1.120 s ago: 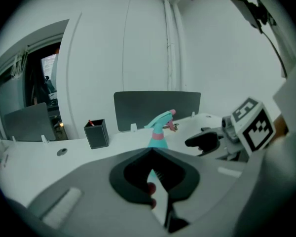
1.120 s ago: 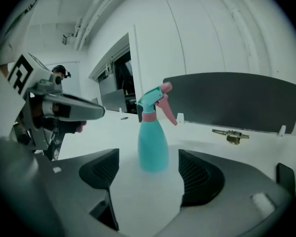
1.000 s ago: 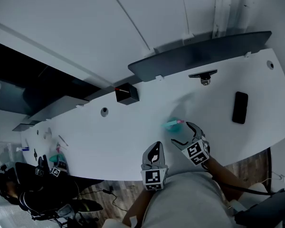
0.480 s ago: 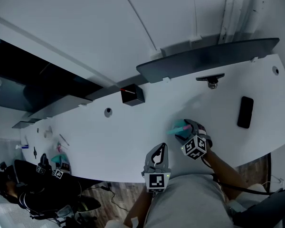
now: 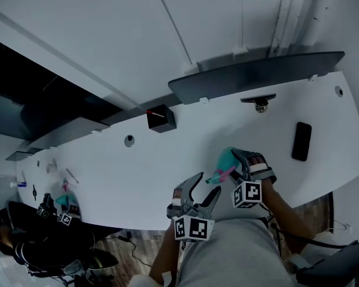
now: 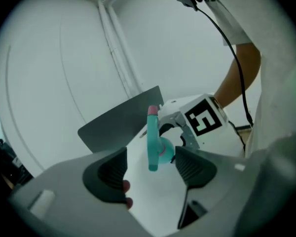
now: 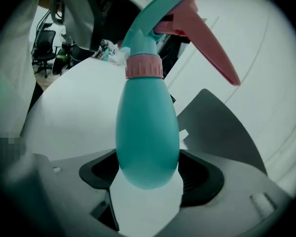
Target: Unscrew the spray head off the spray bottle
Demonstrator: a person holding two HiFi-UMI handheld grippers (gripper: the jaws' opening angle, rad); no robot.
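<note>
A teal spray bottle point(image 5: 227, 159) with a pink collar and pink trigger hangs tilted above the white table point(image 5: 137, 166). My right gripper point(image 5: 244, 162) has just been closing and is shut on the bottle's round lower body point(image 7: 147, 132), a pad pressing each side. The spray head point(image 7: 158, 28) points away from that gripper, toward my left one. My left gripper point(image 5: 204, 187) has just been opening and now stands open with nothing between its jaws. In the left gripper view the spray head point(image 6: 153, 137) hangs just beyond the fingertips of the left gripper point(image 6: 150, 177), apart from them.
A black phone point(image 5: 301, 141) lies at the table's right. A small black box point(image 5: 161, 118) and a dark mount point(image 5: 258, 99) sit near the back edge, by a dark panel point(image 5: 257, 70). Another person with grippers point(image 5: 60, 211) is at the far left.
The bottle has come up off the table and tipped its head toward the left gripper. The right gripper rolled with it. The left gripper opened and rose toward the spray head.
</note>
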